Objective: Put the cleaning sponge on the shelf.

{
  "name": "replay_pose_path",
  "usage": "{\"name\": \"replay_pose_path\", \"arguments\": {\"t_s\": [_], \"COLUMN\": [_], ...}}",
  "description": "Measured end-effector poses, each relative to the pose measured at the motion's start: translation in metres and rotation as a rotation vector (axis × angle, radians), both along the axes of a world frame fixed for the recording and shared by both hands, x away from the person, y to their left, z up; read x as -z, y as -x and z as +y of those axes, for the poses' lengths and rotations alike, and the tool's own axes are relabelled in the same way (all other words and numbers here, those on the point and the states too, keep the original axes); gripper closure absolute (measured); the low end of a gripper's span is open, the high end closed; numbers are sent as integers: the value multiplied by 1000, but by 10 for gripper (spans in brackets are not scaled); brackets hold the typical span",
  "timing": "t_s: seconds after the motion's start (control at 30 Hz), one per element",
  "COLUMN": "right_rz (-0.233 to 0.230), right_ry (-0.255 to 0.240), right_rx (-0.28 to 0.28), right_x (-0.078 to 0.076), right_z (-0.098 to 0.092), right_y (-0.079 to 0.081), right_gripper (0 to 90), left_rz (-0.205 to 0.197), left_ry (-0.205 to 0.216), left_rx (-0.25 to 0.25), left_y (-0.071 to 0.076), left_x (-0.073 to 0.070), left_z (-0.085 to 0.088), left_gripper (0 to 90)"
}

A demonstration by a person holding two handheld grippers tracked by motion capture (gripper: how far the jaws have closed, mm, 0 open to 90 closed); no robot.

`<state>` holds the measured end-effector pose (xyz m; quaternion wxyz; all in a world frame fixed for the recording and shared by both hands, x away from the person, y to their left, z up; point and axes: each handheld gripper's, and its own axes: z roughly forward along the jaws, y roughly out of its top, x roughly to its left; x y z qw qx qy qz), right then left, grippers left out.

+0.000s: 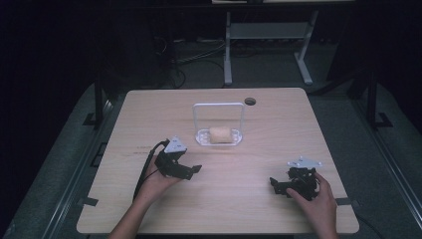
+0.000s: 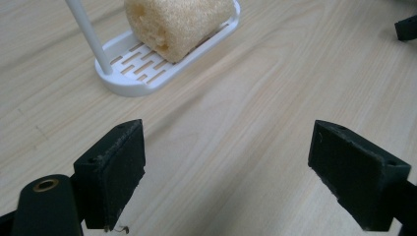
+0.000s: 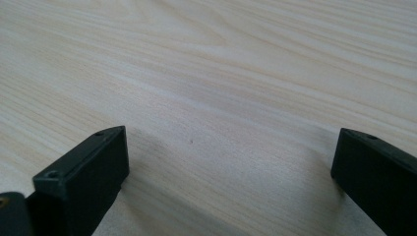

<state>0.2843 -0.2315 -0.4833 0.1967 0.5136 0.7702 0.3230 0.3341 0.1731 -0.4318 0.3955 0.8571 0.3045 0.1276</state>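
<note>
Yellow porous sponge roll [image 1: 219,134] lies in white slotted plastic tray [image 1: 238,141] with upright hoop handle, mid counter [image 1: 259,199]. Left gripper [image 1: 191,170] near it, jaws released, empty, likely just let go. Right gripper [image 1: 276,185] parked apart, jaws spread, empty.

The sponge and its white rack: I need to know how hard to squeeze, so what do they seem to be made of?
The sponge looks like soft, open-pored foam, pale yellow and matte; its surface is rough and pitted. The rack looks like moulded white plastic, smooth and slightly glossy, with a slotted base and a thin upright frame, though coated metal cannot be ruled out for the frame.
</note>
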Motion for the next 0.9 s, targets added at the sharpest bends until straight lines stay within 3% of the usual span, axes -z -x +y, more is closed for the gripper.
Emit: {"name": "replay_pose_path", "arguments": {"t_s": [0.4,0.9], "right_rz": [0,0], "right_ry": [0,0], "right_rx": [0,0], "right_x": [0,0], "right_z": [0,0], "right_y": [0,0], "right_gripper": [7,7], "left_rz": [-1,-7], "left_ry": [-17,-33], "left_rx": [-5,-47], "left_y": [16,41], "left_x": [8,21], "left_z": [15,47], "left_gripper": [139,139]}}
